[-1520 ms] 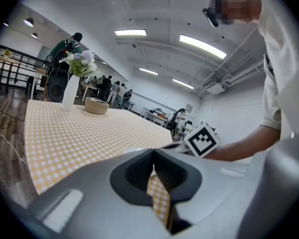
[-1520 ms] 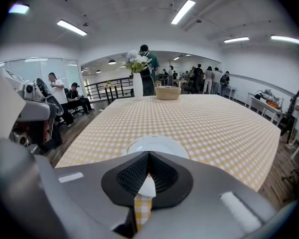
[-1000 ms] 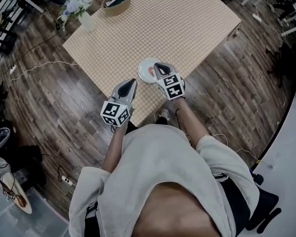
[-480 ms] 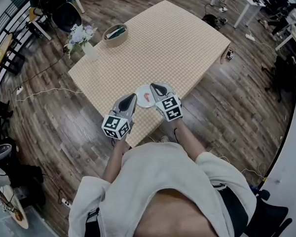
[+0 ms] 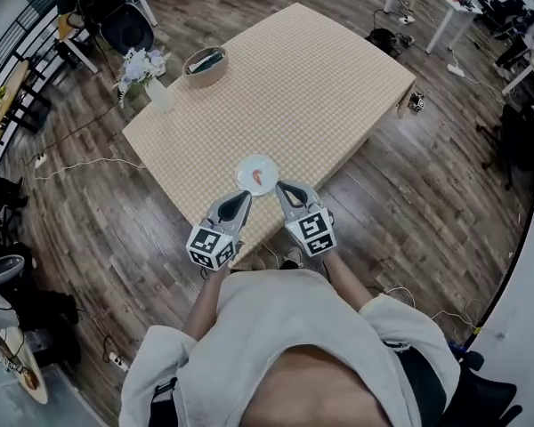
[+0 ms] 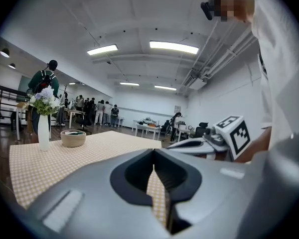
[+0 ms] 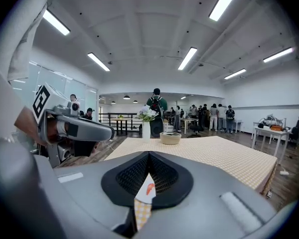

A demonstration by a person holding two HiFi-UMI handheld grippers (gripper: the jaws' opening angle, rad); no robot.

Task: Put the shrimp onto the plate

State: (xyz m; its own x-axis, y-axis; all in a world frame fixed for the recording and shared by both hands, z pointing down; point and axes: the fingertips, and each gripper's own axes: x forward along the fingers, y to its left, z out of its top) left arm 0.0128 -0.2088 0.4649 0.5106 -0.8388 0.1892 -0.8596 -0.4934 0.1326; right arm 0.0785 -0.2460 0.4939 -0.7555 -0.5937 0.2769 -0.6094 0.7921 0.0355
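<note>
Left grey two-jaw gripper [image 5: 238,198] and right grey two-jaw gripper [image 5: 283,188] hover side by side over the near edge of the beige checked table [image 5: 303,78], each with jaws together on nothing, while the small orange shrimp [image 5: 260,178] lies on the round white plate [image 5: 246,171] just beyond their tips.

No words, numbers or brand names can be read anywhere. The only signs are black-and-white square patterns on the marker cubes [image 5: 212,247], low in the head view: one on the left gripper [image 5: 241,196], one on the right gripper [image 5: 281,185]. They carry no letters.
</note>
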